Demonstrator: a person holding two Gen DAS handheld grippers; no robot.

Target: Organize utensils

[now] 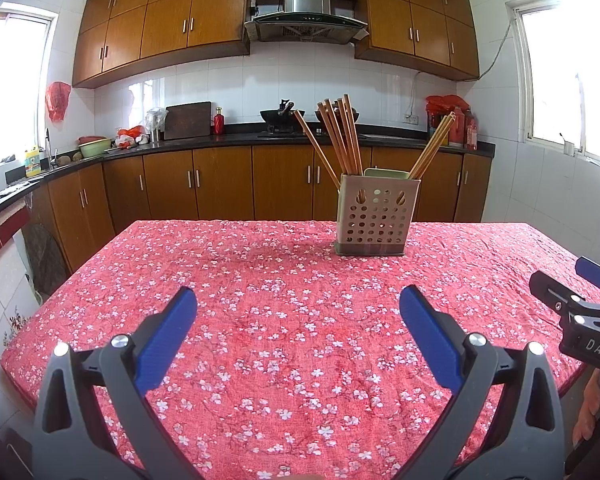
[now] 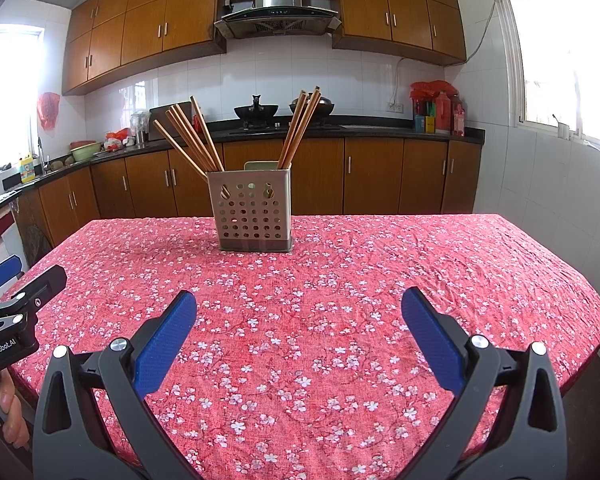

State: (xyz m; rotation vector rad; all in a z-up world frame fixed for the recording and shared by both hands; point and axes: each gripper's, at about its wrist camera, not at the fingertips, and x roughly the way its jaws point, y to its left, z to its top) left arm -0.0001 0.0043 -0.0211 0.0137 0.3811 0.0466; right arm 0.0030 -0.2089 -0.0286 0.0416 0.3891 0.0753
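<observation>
Standing upright, perforated holder [image 2: 252, 216] (beige) carries chopsticks [image 2: 192, 136].

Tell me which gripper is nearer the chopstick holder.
Hard to call; both hang back about equally. From the left gripper, the chopstick holder stands ahead and to its right; from the right gripper, ahead and slightly left.

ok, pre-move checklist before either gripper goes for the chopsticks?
1. Left gripper open, empty: ok.
2. Right gripper open, empty: ok.
3. Utensil holder upright on the tablecloth: ok.
4. Chopsticks in two leaning bunches, left bunch and right bunch, tips reachable from above: ok.
5. Cloth between grippers and holder free of obstacles: ok.
6. Which inner compartment each bunch sits in: cannot tell.
</observation>
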